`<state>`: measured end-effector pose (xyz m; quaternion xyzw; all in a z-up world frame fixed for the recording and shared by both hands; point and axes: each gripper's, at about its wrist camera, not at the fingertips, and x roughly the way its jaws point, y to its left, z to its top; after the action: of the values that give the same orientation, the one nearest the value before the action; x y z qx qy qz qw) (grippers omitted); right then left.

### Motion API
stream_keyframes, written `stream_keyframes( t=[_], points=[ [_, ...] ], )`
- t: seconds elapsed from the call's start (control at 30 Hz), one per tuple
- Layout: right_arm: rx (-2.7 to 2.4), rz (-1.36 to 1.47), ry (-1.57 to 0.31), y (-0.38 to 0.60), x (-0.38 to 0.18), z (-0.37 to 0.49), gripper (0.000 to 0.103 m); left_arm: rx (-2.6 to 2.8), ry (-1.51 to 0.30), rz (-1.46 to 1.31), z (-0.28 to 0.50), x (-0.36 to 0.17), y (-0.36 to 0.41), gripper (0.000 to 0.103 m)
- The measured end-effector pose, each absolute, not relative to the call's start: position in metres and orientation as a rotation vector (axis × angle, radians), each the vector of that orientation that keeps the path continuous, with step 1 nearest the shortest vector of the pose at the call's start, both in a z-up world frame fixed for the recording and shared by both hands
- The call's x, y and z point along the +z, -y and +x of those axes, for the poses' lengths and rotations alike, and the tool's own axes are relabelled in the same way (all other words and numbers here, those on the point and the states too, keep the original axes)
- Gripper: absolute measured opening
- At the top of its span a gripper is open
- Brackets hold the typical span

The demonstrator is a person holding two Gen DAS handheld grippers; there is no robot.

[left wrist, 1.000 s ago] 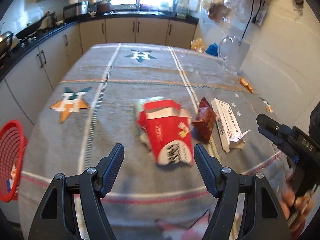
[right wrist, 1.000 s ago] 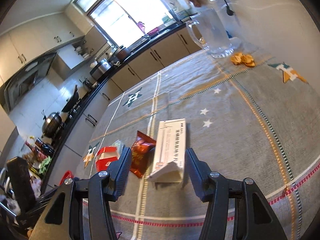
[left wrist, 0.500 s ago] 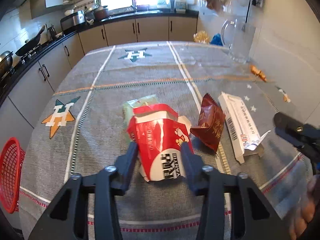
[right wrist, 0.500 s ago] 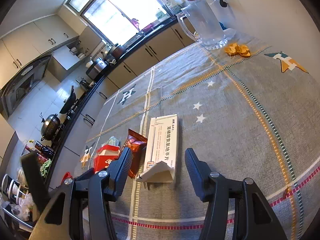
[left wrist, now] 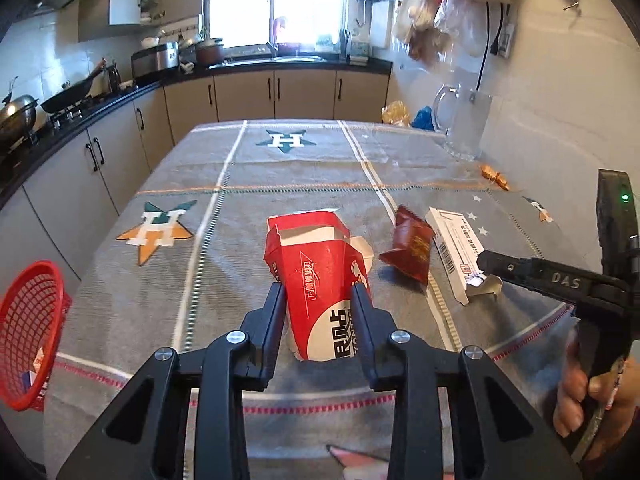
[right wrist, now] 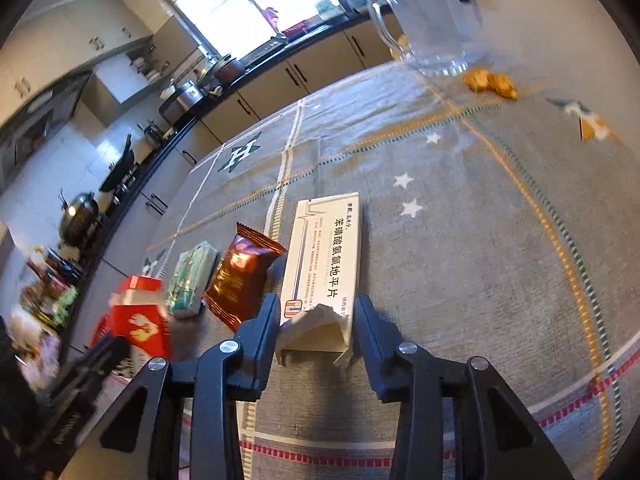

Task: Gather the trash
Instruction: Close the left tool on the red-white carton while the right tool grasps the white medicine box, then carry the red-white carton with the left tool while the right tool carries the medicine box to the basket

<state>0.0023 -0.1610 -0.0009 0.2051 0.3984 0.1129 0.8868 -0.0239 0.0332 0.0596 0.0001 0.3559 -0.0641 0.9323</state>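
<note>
- Our left gripper, wide a second ago, is closing and now clenches the red carton near the table's near edge.
- Our right gripper is closing too; the white medicine box sits between its jaws, pads not yet clearly pressing.
- We judge both pieces nearly ready to lift toward the red basket off the left edge.

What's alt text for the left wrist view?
The left gripper, jaws closing, pinches a crumpled red carton above a grey tablecloth. To its right lie a brown wrapper and a white box, with the right gripper at the box's near end; a red basket sits far left.
</note>
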Motion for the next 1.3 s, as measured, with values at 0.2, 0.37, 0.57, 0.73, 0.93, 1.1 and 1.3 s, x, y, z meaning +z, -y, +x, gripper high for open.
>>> stream_keyframes(
  t=[0.2,0.37,0.57,0.73,0.93,1.1,1.3],
  points=[
    [0.201,0.331,-0.798,0.154,0.002,-0.003,0.008,-0.124,-0.704,0.006,-0.035,0.063,-0.039,0.032],
    [0.207,0.336,-0.781,0.157,0.002,-0.006,0.005,-0.131,-0.709,0.002,-0.037,0.060,-0.039,0.032],
    [0.234,0.339,-0.765,0.154,0.006,-0.011,0.004,-0.127,-0.702,0.008,-0.040,0.060,-0.038,0.032],
    [0.256,0.340,-0.734,0.152,0.012,-0.015,0.003,-0.121,-0.693,0.010,-0.045,0.062,-0.040,0.032],
    [0.338,0.362,-0.714,0.149,0.018,-0.022,0.003,-0.119,-0.693,0.018,-0.050,0.064,-0.042,0.032],
    [0.321,0.326,-0.732,0.150,0.019,-0.031,0.004,-0.121,-0.696,0.016,-0.054,0.064,-0.043,0.032],
    [0.233,0.397,-0.782,0.174,0.021,-0.044,0.006,-0.136,-0.693,0.018,-0.059,0.064,-0.040,0.032]
  ],
)
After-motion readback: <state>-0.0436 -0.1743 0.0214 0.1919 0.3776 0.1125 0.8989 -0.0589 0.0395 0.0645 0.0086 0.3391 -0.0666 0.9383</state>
